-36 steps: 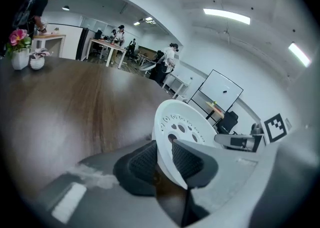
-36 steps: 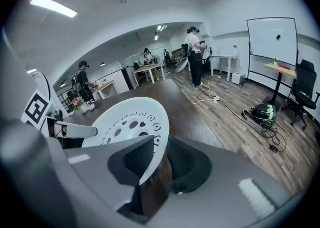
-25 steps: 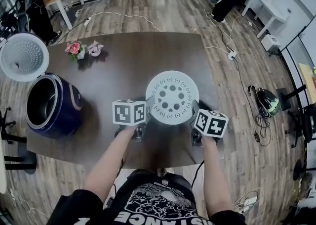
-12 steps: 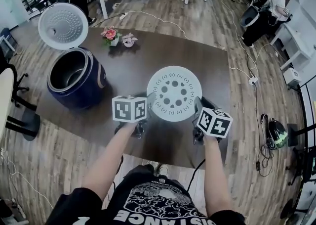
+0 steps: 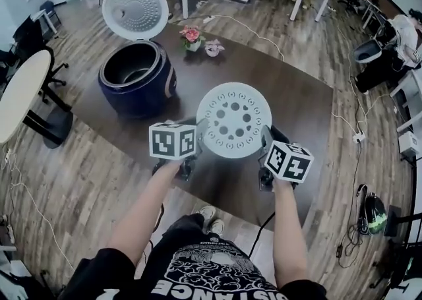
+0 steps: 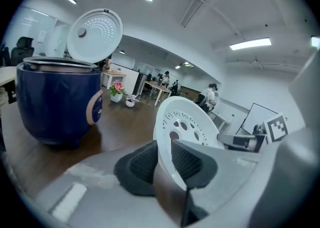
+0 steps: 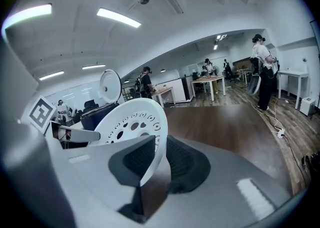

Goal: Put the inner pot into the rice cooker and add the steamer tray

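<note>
Left hand-held gripper point(image 5: 196, 139) is clamped on the near-left rim of the white steamer tray point(image 5: 233, 120), its ribbed pads pressed on either face of the thin edge. The right hand-held gripper point(image 5: 265, 147) grips the opposite rim the same way. With 2 grips set across from each other, the wide, light disc cannot swing or tip as it could if held at 1 point. The tray hangs between them above the dark tabletop point(image 5: 300, 104), perforated face up toward the head view.

The blue rice cooker point(image 5: 135, 81) stands at the far-left part of the tabletop, well apart from the tray, with its lid point(image 5: 135, 8) swung fully back, so the mouth is free from above. A metallic rim shows at that mouth in the left gripper view, so the inner pot point(image 5: 128, 71) appears to be seated already, and the tray is the remaining part.

A small pot of flowers point(image 5: 192, 33) sits beyond the cooker, off the line between the tray and the cooker. The tray probably needs to be level as it goes down, or its rim may catch the pot's edge.
</note>
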A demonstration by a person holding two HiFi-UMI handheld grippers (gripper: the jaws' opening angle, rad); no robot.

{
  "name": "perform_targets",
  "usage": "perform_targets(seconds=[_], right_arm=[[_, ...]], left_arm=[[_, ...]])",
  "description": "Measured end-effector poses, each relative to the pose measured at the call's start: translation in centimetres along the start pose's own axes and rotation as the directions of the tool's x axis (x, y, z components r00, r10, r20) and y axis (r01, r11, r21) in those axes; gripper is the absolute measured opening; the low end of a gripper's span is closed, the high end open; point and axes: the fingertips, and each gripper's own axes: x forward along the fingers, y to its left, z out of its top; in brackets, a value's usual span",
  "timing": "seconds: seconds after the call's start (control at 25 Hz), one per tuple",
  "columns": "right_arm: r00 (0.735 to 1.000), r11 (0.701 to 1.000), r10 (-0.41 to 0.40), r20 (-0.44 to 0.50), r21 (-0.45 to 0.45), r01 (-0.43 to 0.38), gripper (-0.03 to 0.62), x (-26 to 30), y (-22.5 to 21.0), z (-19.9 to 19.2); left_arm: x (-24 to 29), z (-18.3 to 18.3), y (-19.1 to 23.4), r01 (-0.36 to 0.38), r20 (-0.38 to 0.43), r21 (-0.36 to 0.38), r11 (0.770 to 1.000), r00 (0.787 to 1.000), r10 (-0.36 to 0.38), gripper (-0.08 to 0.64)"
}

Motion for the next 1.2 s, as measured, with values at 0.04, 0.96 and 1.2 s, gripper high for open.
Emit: perform_targets(seconds=[0.04,0.96,1.2], right_arm=[[1.0,1.0,0.02,-0.002,-0.011,-0.02,0.067,0.2,0.6,0.1],[0.916,0.897,0.399,-0.045,-0.185,-0.4,0.063,5.5,17.5,3.4],[0.89,0.865,0.454,-0.045,-0.217,-0.452,0.063,6.3,21.7,4.6]], left_arm=[[-0.7,0.0,0.4,-0.018,0.011,-0.009,1.0,1.0,0.018,0.092],[-14.9,2.2,9.8,-0.318,0.202,-0.15,0.936,0.917,0.344,0.091],[-18.2,3.6,12.0,-0.358,0.238,-0.166,0.919,0.89,0.39,0.091]])
